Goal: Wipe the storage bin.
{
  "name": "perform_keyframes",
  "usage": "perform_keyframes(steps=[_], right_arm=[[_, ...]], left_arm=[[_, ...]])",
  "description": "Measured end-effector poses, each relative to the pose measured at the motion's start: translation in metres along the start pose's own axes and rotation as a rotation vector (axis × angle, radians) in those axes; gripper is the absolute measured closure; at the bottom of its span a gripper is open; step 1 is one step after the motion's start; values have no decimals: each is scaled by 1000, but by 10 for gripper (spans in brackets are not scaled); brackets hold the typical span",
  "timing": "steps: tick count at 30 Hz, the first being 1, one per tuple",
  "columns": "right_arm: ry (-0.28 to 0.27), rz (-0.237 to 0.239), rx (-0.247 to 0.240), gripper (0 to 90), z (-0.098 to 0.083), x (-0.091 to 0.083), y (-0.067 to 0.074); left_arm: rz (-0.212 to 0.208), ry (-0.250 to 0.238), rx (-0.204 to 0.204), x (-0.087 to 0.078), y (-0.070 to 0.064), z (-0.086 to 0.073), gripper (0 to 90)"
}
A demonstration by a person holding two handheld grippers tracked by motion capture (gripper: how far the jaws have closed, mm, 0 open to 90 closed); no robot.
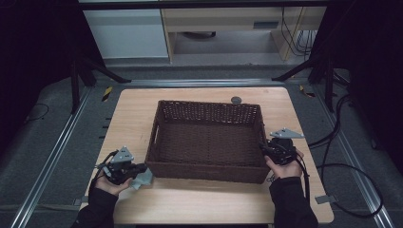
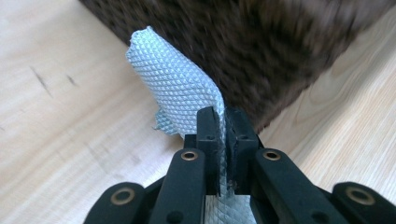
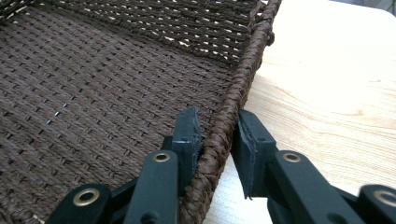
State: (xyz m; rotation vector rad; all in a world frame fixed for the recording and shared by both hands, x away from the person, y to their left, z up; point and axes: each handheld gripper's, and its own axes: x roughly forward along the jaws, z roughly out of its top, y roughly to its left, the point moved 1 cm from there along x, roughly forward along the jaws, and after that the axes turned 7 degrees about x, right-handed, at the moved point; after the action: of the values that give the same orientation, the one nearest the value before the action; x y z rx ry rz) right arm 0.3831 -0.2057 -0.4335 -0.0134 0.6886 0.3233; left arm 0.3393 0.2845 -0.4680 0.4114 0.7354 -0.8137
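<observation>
A dark brown woven basket (image 1: 209,105) stands in the middle of the pale wooden table (image 1: 199,199). At its near left corner my left gripper (image 1: 142,168) is shut on a light grey-blue textured cloth (image 1: 144,178) that rests on the table. In the left gripper view the cloth (image 2: 173,84) rises from between the shut jaws of the left gripper (image 2: 223,116) and folds over, with the basket wall (image 2: 261,46) just behind. My right gripper (image 1: 262,148) straddles the basket's right wall. In the right gripper view its jaws (image 3: 217,123) clamp the braided rim (image 3: 247,60), one inside and one outside.
A small grey round disc (image 1: 236,100) lies on the table just beyond the basket's far wall. Black cables (image 1: 342,166) trail on the floor to the right. Bare wood runs along the table's near edge and both sides of the basket.
</observation>
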Motion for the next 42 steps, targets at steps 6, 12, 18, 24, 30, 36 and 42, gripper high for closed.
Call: perform_keyframes(steps=[6,12,18,24,30,36,42], right_arm=[[-6,-16,14,713,1,2,2],[-21,7,22,621,1,0,0],[-38,22,14,567,0,-2,-3],[-10,22,10,668,0,1,-2],[-12,-26,21,721,2,3,4],[-18,-51,49,711,5,8,11],[-24,0,84,557,4,6,5]], left_arm=[[32,-72,-11,-15,4,5,850],[77,-195,10,-45,1,16,849],[81,-202,46,-53,-9,19,849],[56,-162,30,-45,-13,9,849],[51,-101,37,-31,-13,5,849],[42,-43,9,-15,-2,-2,849],[61,-16,3,-9,3,-6,848]])
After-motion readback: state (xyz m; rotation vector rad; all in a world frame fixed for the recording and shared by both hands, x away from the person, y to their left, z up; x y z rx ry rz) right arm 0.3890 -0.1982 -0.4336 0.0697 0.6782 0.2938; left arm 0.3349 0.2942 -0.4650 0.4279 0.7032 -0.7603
